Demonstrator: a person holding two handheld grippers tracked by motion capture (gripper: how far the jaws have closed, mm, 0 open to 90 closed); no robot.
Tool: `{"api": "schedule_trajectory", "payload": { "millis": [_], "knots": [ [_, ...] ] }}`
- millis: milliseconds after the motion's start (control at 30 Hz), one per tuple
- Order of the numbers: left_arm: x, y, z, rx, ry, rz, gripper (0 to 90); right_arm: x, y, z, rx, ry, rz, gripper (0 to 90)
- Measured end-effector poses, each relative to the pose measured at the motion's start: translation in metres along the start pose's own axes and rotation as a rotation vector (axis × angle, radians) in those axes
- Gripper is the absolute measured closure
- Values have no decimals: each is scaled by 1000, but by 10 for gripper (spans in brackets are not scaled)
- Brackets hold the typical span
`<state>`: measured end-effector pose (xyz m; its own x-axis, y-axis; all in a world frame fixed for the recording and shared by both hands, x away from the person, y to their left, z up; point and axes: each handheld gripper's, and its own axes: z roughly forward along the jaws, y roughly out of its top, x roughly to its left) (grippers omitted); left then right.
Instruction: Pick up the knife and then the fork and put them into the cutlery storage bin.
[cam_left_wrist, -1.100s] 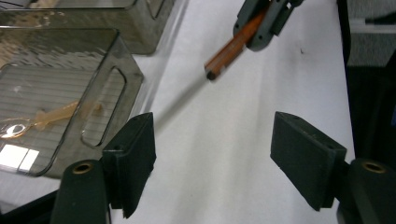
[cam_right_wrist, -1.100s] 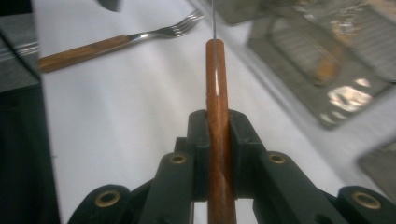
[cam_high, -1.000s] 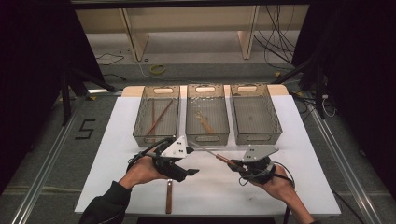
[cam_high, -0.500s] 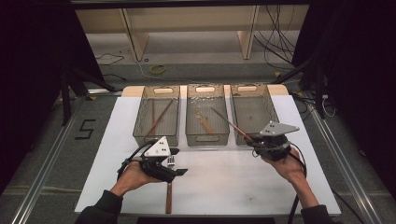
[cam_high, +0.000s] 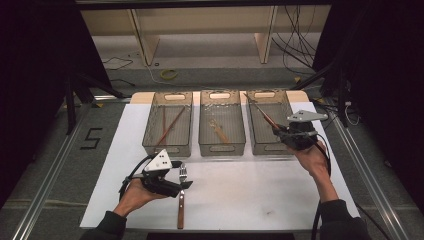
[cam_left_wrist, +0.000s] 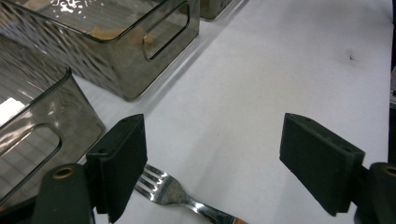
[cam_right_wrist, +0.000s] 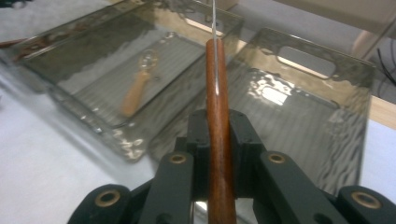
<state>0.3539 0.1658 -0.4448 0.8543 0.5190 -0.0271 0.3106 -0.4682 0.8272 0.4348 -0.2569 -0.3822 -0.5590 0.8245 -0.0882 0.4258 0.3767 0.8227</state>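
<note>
Cutlery sorting is the work here: the right gripper (cam_high: 284, 134) is clamped on a wooden-handled knife (cam_high: 262, 113) held over the right bin (cam_high: 290, 149), blade pointing to the far left corner. In the right gripper view the jaws pinch the handle (cam_right_wrist: 218, 135) squarely, with the bin floor below. To finish this well, I judge it best to lower the knife until it lies nearly along the bin's length, tip clear of the rim, then let go close to the floor so it neither bounces nor props on the wall.

The left gripper (cam_high: 179, 186) has just been opening and now stands wide at the near left of the white board (cam_high: 260, 200), beside a wooden-handled fork (cam_high: 181, 197). In the left gripper view the fork's tines (cam_left_wrist: 156, 179) lie just beside the left pad, not between the pads; shifting the gripper to straddle the neck before closing seems wise.

The knife's blade is thin and blurred, so its tip is hard to place. The utensil in the middle bin (cam_high: 222, 148) is too indistinct to name, and the fork handle is cut off in the left gripper view.
</note>
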Motion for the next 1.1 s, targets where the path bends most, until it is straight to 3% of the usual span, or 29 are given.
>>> {"api": "schedule_trajectory", "payload": {
  "millis": [333,767,933,1033,1100],
  "knots": [
    [-1,-13,-1,3,8,-40,220,-18,5,19,63,-84,71,814],
    [-3,-21,-4,1,30,-61,217,-22,10,44,166,-167,63,813],
    [-3,-22,-4,3,29,-66,217,-23,9,52,190,-155,93,810],
    [-2,-23,-4,8,28,-69,217,-21,8,57,197,-168,86,797],
    [-2,-24,-4,11,26,-72,217,-22,9,58,185,-137,118,673]
  ]
}}
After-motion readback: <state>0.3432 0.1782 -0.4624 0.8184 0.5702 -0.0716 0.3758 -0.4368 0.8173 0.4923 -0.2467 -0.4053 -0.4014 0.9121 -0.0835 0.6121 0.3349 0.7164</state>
